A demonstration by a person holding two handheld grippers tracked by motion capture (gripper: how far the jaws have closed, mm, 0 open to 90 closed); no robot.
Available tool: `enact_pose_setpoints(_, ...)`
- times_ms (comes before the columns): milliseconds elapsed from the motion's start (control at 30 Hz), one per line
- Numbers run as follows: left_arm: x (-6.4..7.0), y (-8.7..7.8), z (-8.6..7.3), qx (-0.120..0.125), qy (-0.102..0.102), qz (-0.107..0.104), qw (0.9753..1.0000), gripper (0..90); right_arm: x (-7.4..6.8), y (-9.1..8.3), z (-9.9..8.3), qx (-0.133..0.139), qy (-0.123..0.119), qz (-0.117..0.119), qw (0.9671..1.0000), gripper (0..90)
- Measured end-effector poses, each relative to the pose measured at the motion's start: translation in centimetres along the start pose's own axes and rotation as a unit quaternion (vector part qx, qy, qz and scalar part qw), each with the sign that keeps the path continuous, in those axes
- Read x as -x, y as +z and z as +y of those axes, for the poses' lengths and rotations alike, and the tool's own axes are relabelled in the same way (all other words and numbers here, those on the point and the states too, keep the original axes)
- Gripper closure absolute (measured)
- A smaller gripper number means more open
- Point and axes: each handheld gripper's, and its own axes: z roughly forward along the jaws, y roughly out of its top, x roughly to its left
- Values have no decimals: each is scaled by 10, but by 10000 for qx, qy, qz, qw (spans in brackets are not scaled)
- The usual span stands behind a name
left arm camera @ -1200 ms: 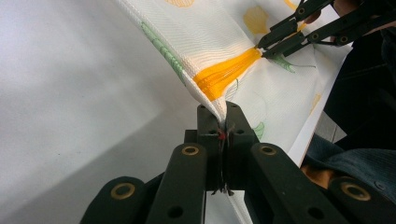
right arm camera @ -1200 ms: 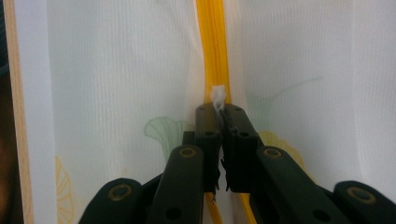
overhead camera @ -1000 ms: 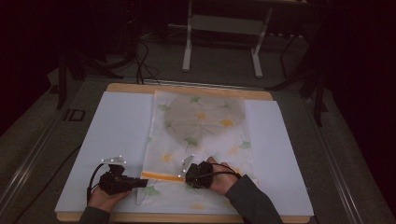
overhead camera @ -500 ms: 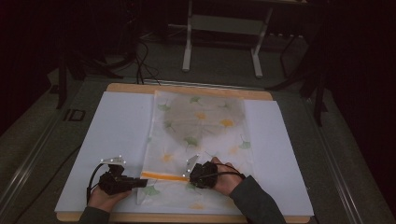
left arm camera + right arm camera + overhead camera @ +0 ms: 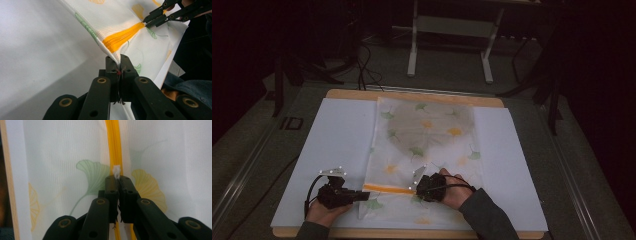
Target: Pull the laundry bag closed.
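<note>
Table mat (image 5: 322, 150) has loads of bare white either side of the mesh bag (image 5: 427, 145). Left gripper (image 5: 118, 65) is clamped on the bag's near-left corner edge; right gripper (image 5: 117, 179) pinches the white pull (image 5: 116, 170) on its orange zipper (image 5: 114, 145).

A dim room: grey floor (image 5: 257, 150), a white metal stand (image 5: 451, 30), and perhaps cables (image 5: 367, 70) behind the wooden table (image 5: 352, 94).
</note>
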Motion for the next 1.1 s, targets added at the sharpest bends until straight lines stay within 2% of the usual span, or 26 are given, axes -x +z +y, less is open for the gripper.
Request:
enact_pose_setpoints(600,-1,-1,0,0,-1,-1,10000,876,1,-4,-3,36,-5,7,10000,878)
enact_pose_setpoints(1100,-1,-2,0,10,-10,14,10000,880,0,-5,-6,62,-39,-81,9999,900)
